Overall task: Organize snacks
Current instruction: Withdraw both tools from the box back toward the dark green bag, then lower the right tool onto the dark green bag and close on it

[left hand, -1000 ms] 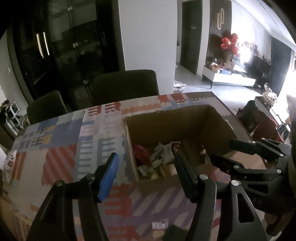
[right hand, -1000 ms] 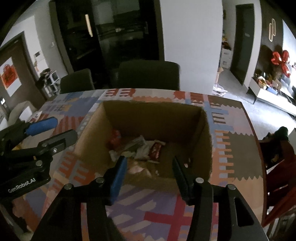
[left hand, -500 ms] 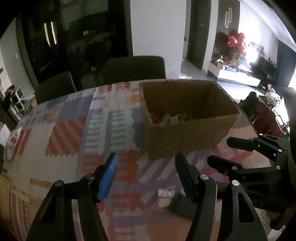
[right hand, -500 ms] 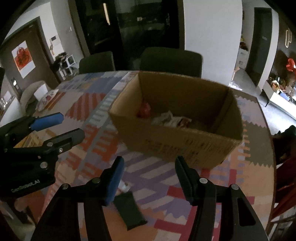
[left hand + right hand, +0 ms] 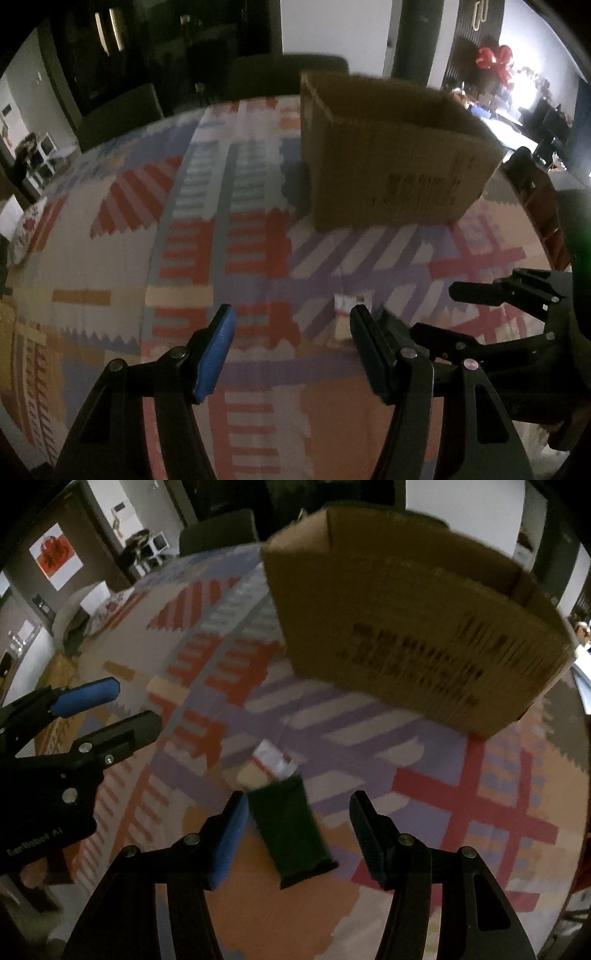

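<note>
The right gripper (image 5: 297, 834) hangs low over the patchwork-patterned tablecloth (image 5: 424, 812), its 2 fingers spread wide either side of a dark green rectangular snack packet (image 5: 291, 834) lying flat. The left gripper (image 5: 290, 345), also spread and empty, reads "GenRobot.AI". The brown cardboard box (image 5: 417, 635) stands beyond, print blurred.

Both grippers, lately above the box (image 5: 417, 627), now lower, near dark packet (image 5: 291, 834)

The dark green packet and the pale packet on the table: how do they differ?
The dark green packet is larger and near-black; the pale packet is smaller, whitish and tan. The green one lies between the right tongs' open fingers; the pale one lies beyond. Both lie flat on the tablecloth.
</note>
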`<state>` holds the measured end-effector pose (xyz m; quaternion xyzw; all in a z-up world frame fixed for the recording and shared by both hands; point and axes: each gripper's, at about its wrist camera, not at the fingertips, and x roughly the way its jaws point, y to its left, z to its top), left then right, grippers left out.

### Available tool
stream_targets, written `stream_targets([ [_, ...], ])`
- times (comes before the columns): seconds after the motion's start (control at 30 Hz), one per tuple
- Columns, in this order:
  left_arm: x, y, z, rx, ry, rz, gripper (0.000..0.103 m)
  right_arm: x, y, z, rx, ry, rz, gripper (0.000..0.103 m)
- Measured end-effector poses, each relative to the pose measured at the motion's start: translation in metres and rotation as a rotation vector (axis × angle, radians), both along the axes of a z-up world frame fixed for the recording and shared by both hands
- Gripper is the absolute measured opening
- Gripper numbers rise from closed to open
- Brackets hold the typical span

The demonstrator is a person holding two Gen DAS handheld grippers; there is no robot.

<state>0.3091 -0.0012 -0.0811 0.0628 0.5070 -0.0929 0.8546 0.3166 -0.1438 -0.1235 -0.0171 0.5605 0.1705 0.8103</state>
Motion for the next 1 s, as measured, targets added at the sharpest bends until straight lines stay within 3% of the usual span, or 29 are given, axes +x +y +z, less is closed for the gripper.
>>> stream_targets([
  [0.17,-0.003,0.001,-0.023,0.033,0.054,-0.005,0.063,-0.002,0.007,-0.022,-0.029,0.054,0.032,0.058],
  [0.47,-0.007,0.004,-0.058,0.013,0.159,-0.009,0.063,-0.004,0.016,-0.056,-0.070,0.137,0.081,0.058],
  [0.87,-0.009,0.007,-0.071,0.010,0.202,0.000,0.063,-0.003,0.033,-0.071,-0.121,0.144,0.108,0.058],
  [1.0,-0.007,0.004,-0.074,0.005,0.210,-0.006,0.063,-0.004,0.035,-0.071,-0.132,0.119,0.113,0.051],
])
